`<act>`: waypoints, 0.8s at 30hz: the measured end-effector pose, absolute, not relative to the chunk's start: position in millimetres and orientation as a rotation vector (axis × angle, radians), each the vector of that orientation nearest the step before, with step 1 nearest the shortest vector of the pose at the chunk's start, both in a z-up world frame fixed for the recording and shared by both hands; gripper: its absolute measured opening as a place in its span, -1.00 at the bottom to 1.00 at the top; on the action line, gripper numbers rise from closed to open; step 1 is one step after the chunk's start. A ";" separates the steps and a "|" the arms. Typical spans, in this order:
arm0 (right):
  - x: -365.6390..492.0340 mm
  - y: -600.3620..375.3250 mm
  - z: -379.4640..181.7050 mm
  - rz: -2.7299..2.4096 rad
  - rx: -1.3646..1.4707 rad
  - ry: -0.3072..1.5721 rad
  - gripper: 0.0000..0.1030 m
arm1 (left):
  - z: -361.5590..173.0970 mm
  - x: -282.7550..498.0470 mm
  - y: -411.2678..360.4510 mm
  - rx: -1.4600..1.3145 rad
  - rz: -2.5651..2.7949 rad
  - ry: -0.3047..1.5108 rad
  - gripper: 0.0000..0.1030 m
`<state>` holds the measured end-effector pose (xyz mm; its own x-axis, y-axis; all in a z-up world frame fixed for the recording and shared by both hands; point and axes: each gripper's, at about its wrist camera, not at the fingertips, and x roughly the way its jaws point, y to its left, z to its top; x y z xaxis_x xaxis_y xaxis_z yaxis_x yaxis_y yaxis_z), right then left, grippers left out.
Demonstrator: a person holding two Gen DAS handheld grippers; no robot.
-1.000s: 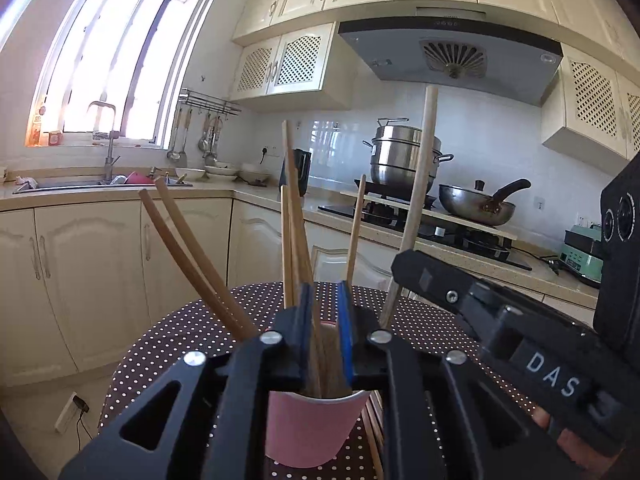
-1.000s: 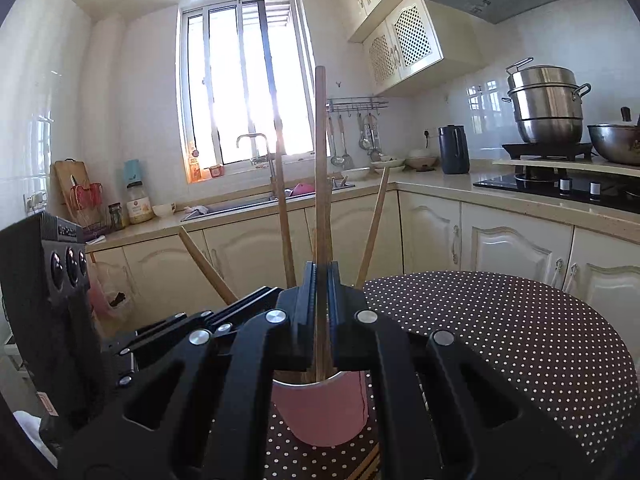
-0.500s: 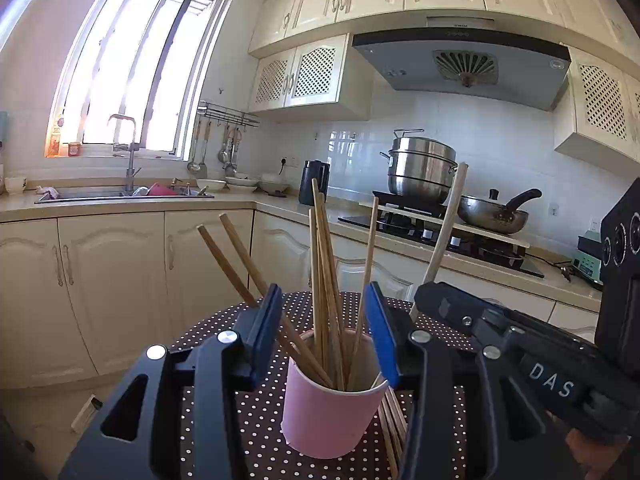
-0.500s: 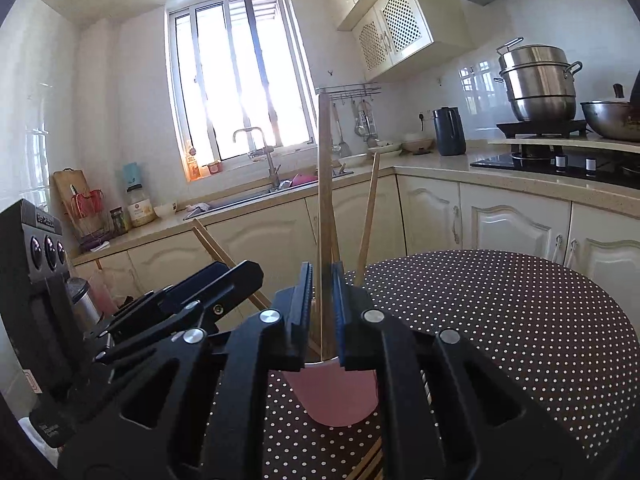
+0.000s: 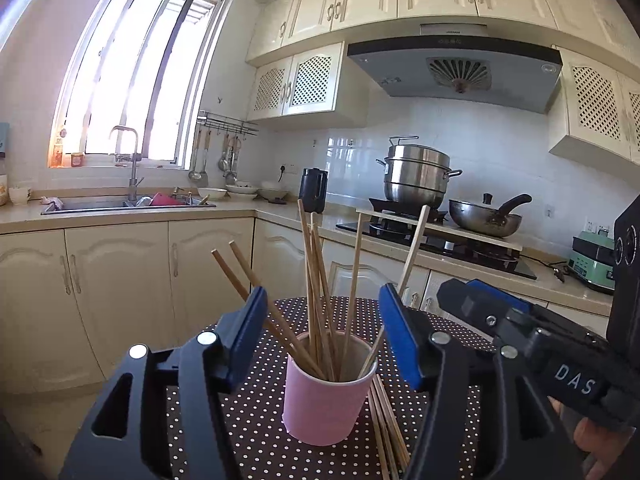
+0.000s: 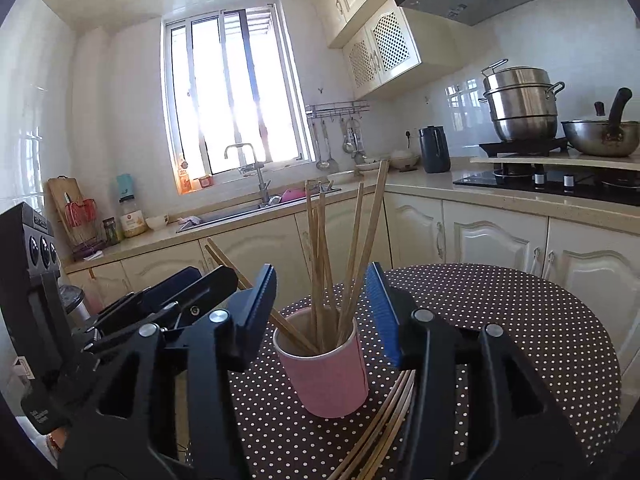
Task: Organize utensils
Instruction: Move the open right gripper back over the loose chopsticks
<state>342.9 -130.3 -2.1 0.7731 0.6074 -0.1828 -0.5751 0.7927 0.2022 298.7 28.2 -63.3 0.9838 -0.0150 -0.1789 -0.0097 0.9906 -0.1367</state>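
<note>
A pink cup (image 5: pixel 326 398) is standing upright on the polka-dot worktop (image 6: pixel 520 320), holding a cluster of wooden chopsticks (image 5: pixel 316 280). Most are standing near-vertical in the middle; two are leaning out to the left over the rim, and one pale stick is leaning to the right. A further bundle of loose chopsticks (image 5: pixel 386 424) is lying flat on the worktop, touching or just beside the cup's base on its near right side.

The left gripper (image 5: pixel 322 334) is sitting near the cup with its blue-padded jaws apart, having just been opening; the cup and its sticks are showing in the gap, but neither pad is pressing on anything. The right gripper (image 6: pixel 322 312) is likewise hovering on the near side of the cup, jaws parted and having just been opening, gripping nothing. A hand (image 5: pixel 596 444) is showing at the right edge beneath the other tool.

Beyond the worktop, cream cabinets (image 5: pixel 120 280) are running under a sink (image 5: pixel 120 202) below the window, and a steel steamer pot (image 5: pixel 418 176) and a wok (image 5: pixel 486 218) are resting on the stove to the far right.
</note>
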 end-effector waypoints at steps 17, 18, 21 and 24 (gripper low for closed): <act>334.0 -171.0 -36.9 0.526 0.096 0.433 -0.09 | -97.2 307.3 -11.9 -0.055 -0.111 0.526 0.28; 334.6 -171.9 -41.2 0.520 0.090 0.452 -0.09 | -100.9 308.7 -12.2 -0.053 -0.116 0.552 0.28; 336.4 -172.3 -52.3 0.513 0.076 0.508 -0.07 | -115.3 314.2 -13.7 -0.060 -0.137 0.646 0.28; 339.2 -171.7 -62.7 0.499 0.063 0.567 -0.06 | -129.3 319.4 -18.6 -0.028 -0.117 0.718 0.28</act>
